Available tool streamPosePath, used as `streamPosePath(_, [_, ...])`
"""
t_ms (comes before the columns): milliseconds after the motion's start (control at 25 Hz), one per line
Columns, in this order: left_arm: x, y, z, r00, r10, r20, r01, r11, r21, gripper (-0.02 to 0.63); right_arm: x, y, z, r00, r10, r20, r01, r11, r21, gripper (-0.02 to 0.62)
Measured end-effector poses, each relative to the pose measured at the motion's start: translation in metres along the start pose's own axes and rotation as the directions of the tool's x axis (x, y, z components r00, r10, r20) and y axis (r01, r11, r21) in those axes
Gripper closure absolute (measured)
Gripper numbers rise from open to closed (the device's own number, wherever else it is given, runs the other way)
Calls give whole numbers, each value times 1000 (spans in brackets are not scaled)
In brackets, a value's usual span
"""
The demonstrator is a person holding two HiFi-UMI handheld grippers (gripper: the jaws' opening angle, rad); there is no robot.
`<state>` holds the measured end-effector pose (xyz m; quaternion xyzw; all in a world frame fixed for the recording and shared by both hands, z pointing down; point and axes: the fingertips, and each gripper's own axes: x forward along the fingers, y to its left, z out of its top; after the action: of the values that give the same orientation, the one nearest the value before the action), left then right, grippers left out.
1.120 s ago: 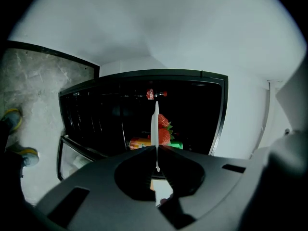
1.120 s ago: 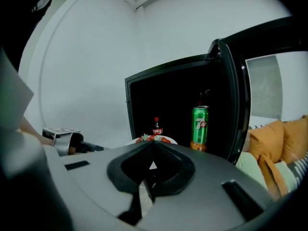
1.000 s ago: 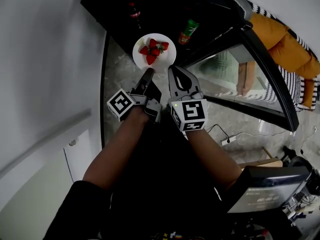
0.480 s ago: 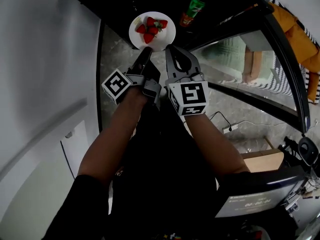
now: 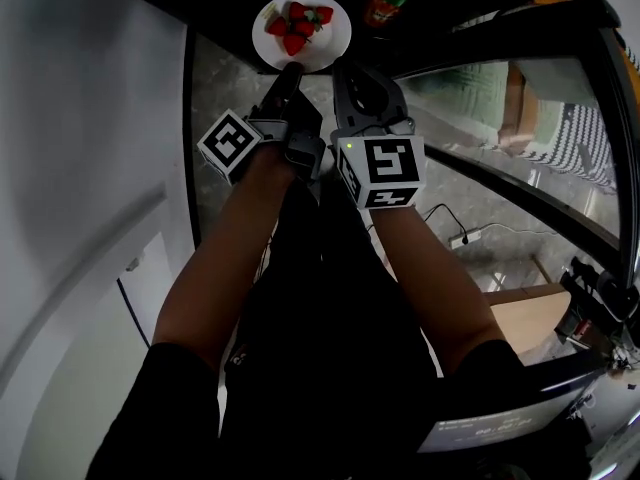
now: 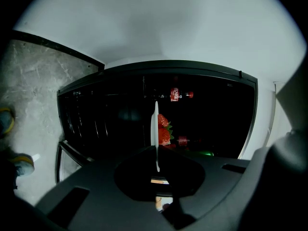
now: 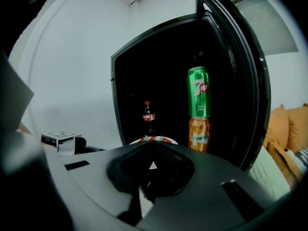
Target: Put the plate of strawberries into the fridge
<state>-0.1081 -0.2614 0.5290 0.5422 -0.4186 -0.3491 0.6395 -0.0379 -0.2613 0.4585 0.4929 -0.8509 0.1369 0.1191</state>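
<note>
Left gripper [image 5: 288, 72] is clamped on the plate [image 5: 335, 44] at its near rim, and right gripper [image 5: 342, 66] beside it looks pinched on that rim too. The plate rides just ahead of both tips at the open fridge [image 7: 113, 81], not yet shelved. One plate, four or five strawberries [image 5: 296, 26]; beyond, one cola bottle [image 7: 147, 115], one green can [image 7: 198, 91] atop one orange can [image 7: 200, 134].

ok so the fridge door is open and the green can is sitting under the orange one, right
Not quite. The green can stands on top of the orange can, not under it. The right gripper view shows the two stacked that way inside the fridge. The fridge door is open, as you said.
</note>
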Motion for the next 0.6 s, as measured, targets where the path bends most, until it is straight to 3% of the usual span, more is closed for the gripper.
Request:
streamPosePath(240, [16,19,5,999,47,-9,-46,999,26,592,16,-5,-9,1000,7,-19,-7,1000,7,591])
streamPosePath(600, [45,23,17,999,31,9,-31,999,5,592,46,-30,-16,999,0,-47,1,1000,20,591])
